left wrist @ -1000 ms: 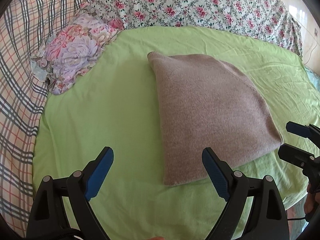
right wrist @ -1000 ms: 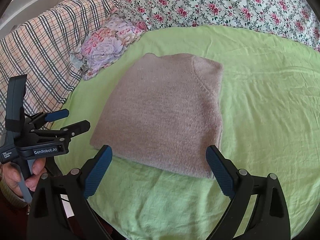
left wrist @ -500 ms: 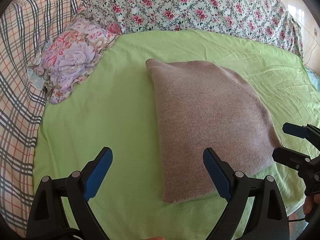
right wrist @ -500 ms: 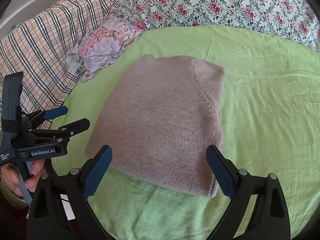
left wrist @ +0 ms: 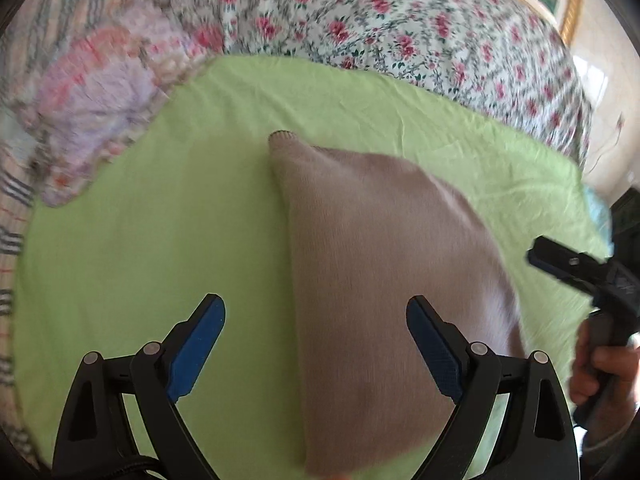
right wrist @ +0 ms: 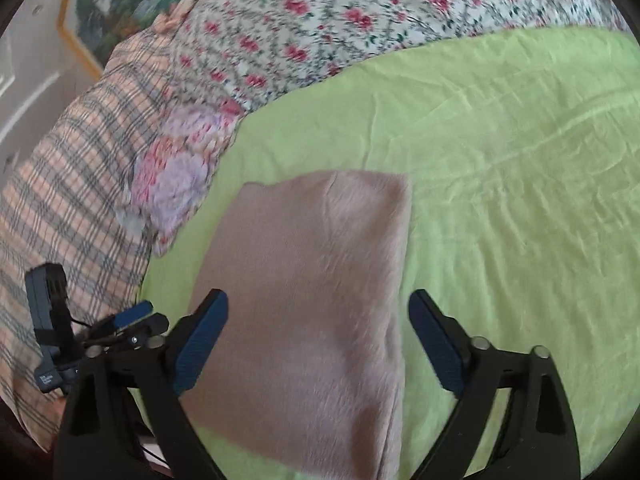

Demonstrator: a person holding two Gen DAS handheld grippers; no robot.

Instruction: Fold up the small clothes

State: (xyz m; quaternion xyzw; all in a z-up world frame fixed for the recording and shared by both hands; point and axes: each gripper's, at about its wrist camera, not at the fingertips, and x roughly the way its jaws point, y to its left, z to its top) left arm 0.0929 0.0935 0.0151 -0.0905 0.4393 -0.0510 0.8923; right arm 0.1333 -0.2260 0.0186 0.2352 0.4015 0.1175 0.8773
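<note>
A folded taupe knit sweater (left wrist: 380,264) lies flat on the light green sheet (left wrist: 160,240); it also shows in the right wrist view (right wrist: 312,280). My left gripper (left wrist: 316,344) is open and empty, just above the sweater's near left edge. My right gripper (right wrist: 318,340) is open and empty, over the sweater's near right part. The right gripper shows at the right edge of the left wrist view (left wrist: 568,264), and the left gripper at the left of the right wrist view (right wrist: 132,320). Both views are motion-blurred.
A crumpled pink-and-lilac floral garment (left wrist: 100,100) lies at the sheet's far left, also in the right wrist view (right wrist: 176,176). A rose-print cover (left wrist: 400,32) lies behind and a plaid cover (right wrist: 60,200) to the left. The green sheet (right wrist: 520,200) stretches right of the sweater.
Both grippers have moved forward and lower over the sweater, which now fills more of each view. The jaws have stayed open. The sweater has not moved.
</note>
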